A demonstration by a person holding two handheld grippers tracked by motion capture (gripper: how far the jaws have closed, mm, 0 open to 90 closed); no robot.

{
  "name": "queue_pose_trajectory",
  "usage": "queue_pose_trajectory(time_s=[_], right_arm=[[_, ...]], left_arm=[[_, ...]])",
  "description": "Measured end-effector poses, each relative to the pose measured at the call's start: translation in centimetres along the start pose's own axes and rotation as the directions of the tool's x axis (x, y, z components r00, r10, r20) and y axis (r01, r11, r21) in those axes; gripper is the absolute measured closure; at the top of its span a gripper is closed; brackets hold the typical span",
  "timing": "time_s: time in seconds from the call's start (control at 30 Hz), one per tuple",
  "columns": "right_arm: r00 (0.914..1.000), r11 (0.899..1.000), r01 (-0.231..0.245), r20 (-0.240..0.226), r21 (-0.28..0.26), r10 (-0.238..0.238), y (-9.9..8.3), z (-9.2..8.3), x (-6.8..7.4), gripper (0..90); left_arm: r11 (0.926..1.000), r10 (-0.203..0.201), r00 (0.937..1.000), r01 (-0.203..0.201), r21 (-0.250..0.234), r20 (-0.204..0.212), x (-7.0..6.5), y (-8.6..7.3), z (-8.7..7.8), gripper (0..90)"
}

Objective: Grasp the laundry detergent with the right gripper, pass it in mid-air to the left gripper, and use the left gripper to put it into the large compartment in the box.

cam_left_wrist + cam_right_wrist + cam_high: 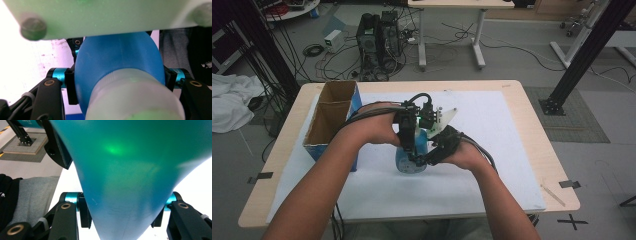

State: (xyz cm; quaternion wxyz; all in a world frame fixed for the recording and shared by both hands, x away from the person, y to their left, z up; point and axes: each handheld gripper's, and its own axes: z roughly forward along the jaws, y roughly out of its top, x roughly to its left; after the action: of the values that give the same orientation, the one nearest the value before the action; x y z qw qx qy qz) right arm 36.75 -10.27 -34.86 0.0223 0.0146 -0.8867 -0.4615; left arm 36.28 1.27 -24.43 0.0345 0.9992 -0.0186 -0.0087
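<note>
A blue plastic bottle (411,161) stands on the white mat (492,165) in the middle of the table, with both hands around it. In the left gripper view its blue body (117,57) sits behind a pale cap, and my left gripper (120,82) has a pad pressed on each side of it. My left gripper (408,137) comes down on the bottle from above. My right gripper (432,155) reaches in from the right. In the right gripper view the right gripper (122,212) is shut on the bottle (130,170), whose narrow part lies between the jaws.
An open cardboard box (329,120) with a blue side stands at the table's left, close to the left forearm. A pale three-cornered plate (444,117) sticks up behind the bottle. Computer towers (379,45), cables and a desk stand on the floor beyond the table.
</note>
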Motion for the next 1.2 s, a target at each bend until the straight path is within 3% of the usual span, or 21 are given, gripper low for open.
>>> queue_pose_trajectory(time_s=[0.23, 0.37, 0.4, 0.43, 0.53, 0.57, 0.6, 0.63, 0.73, 0.97, 1.0, 1.17, 1.2], right_arm=[[1.0000, 1.000, 0.004, 0.000, -0.002, -0.004, 0.0, -0.1, 0.0, 48.3], [1.0000, 1.000, 0.007, 0.000, -0.005, -0.007, 0.0, -0.1, 0.0, 48.1], [0.9983, 0.998, 0.056, 0.017, -0.037, -0.056, 0.0, 0.1, -0.2, 47.5], [0.9983, 0.998, 0.056, 0.017, -0.037, -0.056, 0.0, 0.1, -0.2, 47.5], [1.0000, 1.000, -0.005, -0.006, -0.017, 0.005, 0.0, -0.3, 0.2, 44.5], [1.0000, 1.000, -0.005, -0.006, -0.017, 0.005, 0.0, -0.3, 0.2, 44.5], [0.9992, 0.998, 0.040, 0.001, -0.043, -0.040, 0.0, -0.3, -0.3, 43.3], [0.9992, 0.998, 0.039, 0.009, -0.045, -0.039, 0.0, -0.4, -0.4, 40.8], [0.9998, 1.000, -0.009, 0.019, 0.007, 0.009, -0.2, -0.7, -0.4, 32.3], [0.9992, 1.000, -0.028, 0.028, 0.007, 0.028, -0.2, -2.0, -0.1, 26.3], [0.9986, 0.999, -0.044, 0.030, 0.019, 0.044, -0.3, -2.5, 0.0, 24.5], [0.9975, 0.997, -0.058, 0.042, 0.047, 0.056, -0.2, -3.8, -0.1, 22.9], [0.9980, 0.997, -0.028, 0.058, 0.067, 0.024, -0.2, -4.2, -0.3, 22.4]], left_arm=[[0.9999, 0.001, 0.9998, -0.001, 0.011, -0.018, -0.1, 0.1, -0.1, 37.7], [0.9995, -0.022, 0.9996, 0.022, 0.022, -0.016, -0.4, 0.3, -0.1, 38.0], [0.9995, -0.020, 0.9996, 0.021, 0.024, -0.019, -0.4, 0.4, -0.3, 38.0], [0.9995, -0.020, 0.9996, 0.021, 0.024, -0.019, -0.4, 0.4, -0.3, 38.1], [0.9996, -0.026, 0.9996, 0.026, 0.012, -0.012, -0.4, 0.3, -0.6, 38.2], [0.9996, -0.026, 0.9996, 0.026, 0.012, -0.012, -0.4, 0.3, -0.6, 38.2], [0.9998, -0.017, 0.9996, 0.017, 0.009, -0.021, -0.3, 0.3, -0.7, 38.2], [0.9998, -0.017, 0.9995, 0.018, 0.008, -0.028, -0.3, 0.3, -0.8, 38.2], [0.9992, -0.040, 0.9992, 0.040, -0.001, -0.007, -0.2, 0.2, -1.2, 38.3], [0.9983, -0.053, 0.9984, 0.053, 0.022, -0.019, -0.1, -0.3, -2.0, 38.3], [0.9968, -0.080, 0.9968, 0.080, 0.007, -0.007, 0.0, -0.8, -2.3, 38.3], [0.9935, -0.113, 0.9934, 0.113, 0.006, -0.019, 0.3, -1.7, -3.3, 38.3], [0.9914, -0.131, 0.9913, 0.131, 0.007, -0.011, 0.3, -2.1, -3.6, 38.2]])
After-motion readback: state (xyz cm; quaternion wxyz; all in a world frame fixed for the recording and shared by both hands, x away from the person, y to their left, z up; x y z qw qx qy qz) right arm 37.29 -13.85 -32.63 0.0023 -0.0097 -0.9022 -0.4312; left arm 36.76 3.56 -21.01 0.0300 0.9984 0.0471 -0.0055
